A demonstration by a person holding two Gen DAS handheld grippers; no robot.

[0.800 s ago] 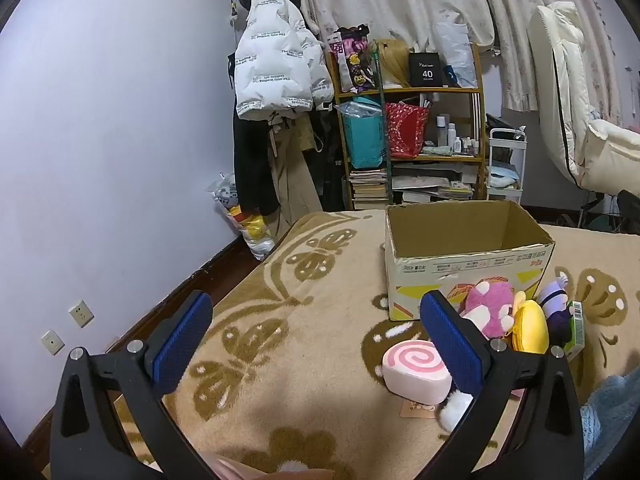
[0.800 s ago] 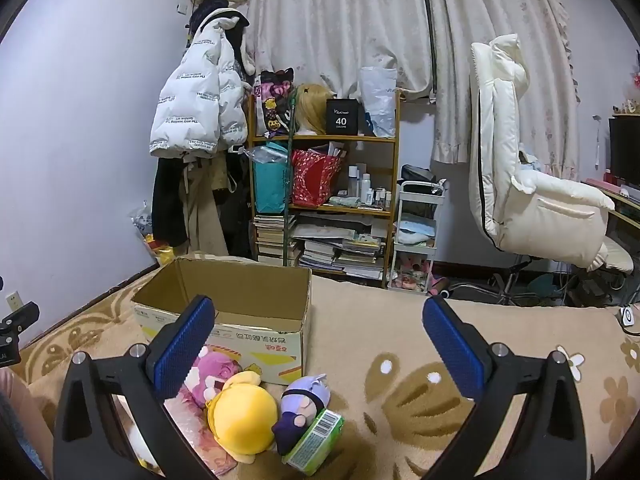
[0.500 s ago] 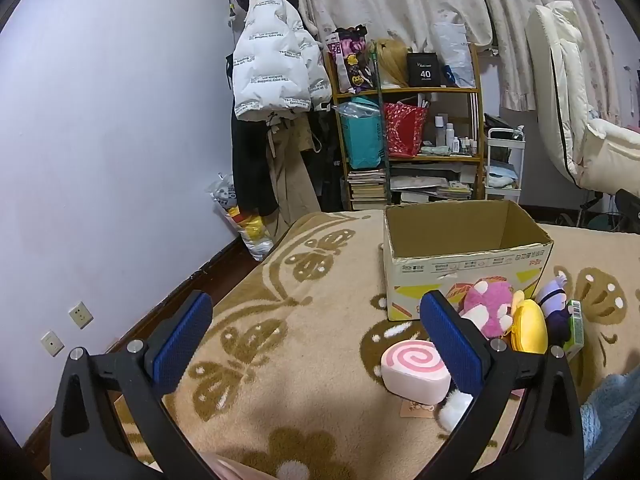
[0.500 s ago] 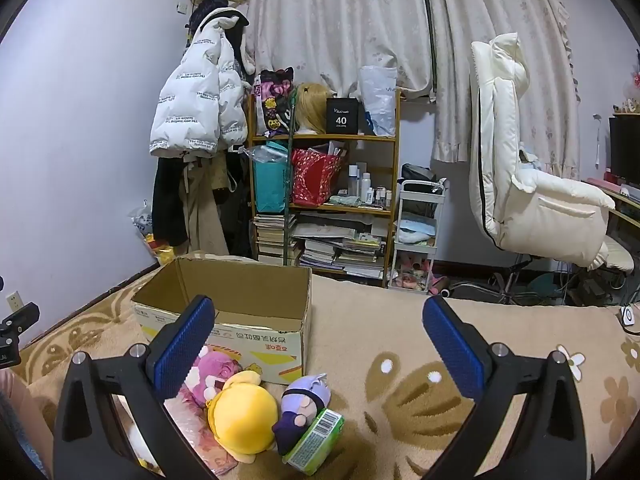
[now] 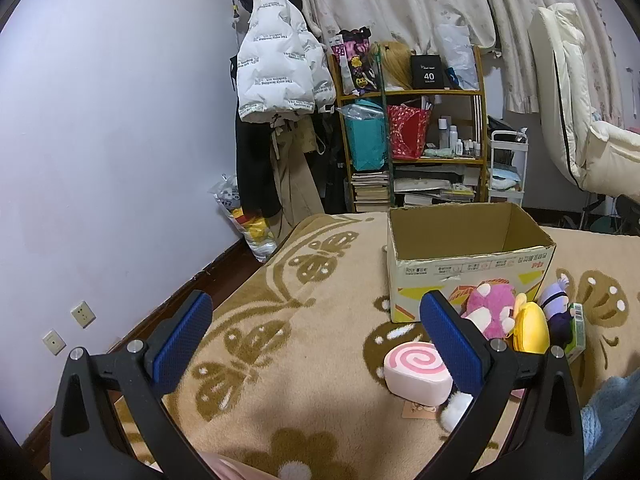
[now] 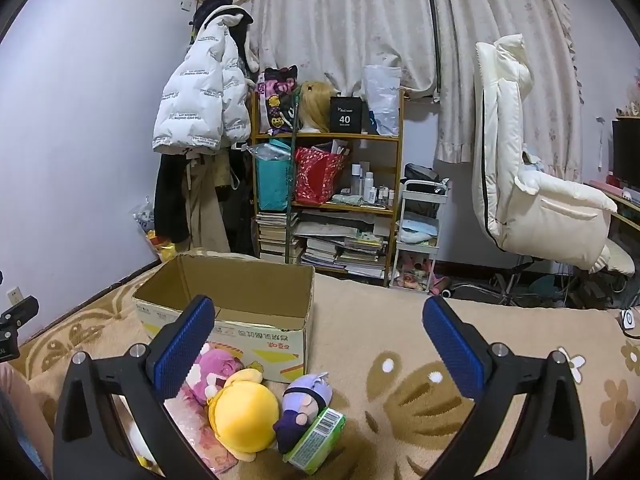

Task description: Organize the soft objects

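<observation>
An open cardboard box (image 5: 472,268) stands on the patterned bed blanket; it also shows in the right wrist view (image 6: 240,312). In front of it lie soft toys: a pink swirl cushion (image 5: 416,372), a pink plush (image 5: 490,308) (image 6: 214,372), a yellow plush (image 5: 530,326) (image 6: 244,412), a purple doll (image 5: 558,306) (image 6: 306,404) and a green packet (image 6: 316,440). My left gripper (image 5: 316,340) is open and empty, left of the toys. My right gripper (image 6: 318,344) is open and empty, above and just behind the toys.
A cluttered shelf (image 6: 332,200) and hanging coats (image 5: 276,76) stand beyond the bed. A white recliner chair (image 6: 532,200) is at the right. A wall with sockets (image 5: 82,314) runs along the left. A blue cloth (image 5: 608,420) lies at the lower right.
</observation>
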